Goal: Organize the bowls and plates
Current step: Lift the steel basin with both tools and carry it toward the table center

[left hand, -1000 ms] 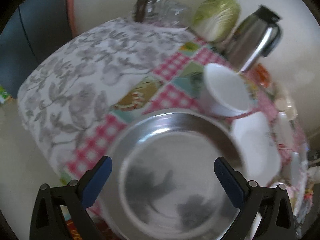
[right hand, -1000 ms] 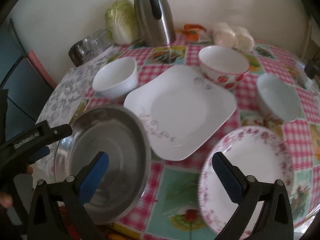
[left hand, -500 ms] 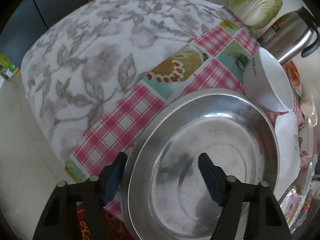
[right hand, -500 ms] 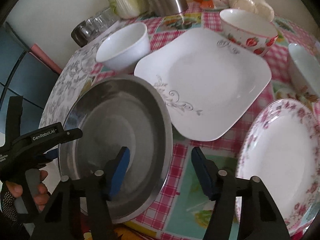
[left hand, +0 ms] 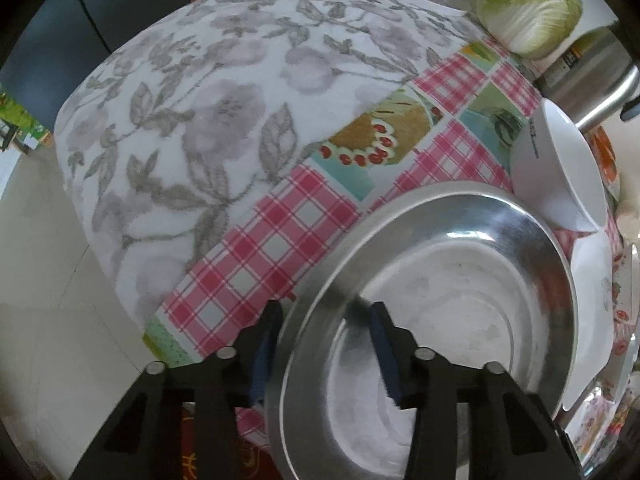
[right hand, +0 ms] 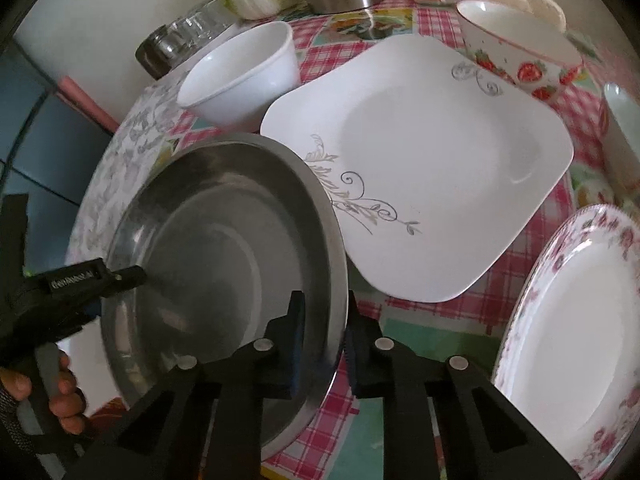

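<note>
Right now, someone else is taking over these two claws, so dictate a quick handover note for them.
Right claw: its jaws have just been closing and now pinch the near right rim of the steel bowl.
Left claw: has just been closing over the bowl's opposite rim, one finger inside, one outside; firm contact is not clear.
On the table: white bowl, square white plate, strawberry bowl, floral plate, all separate.
Done: claws set on the steel bowl.
Left: lift it, then stack plates with plates and bowls with bowls; nothing is stacked yet.
</note>
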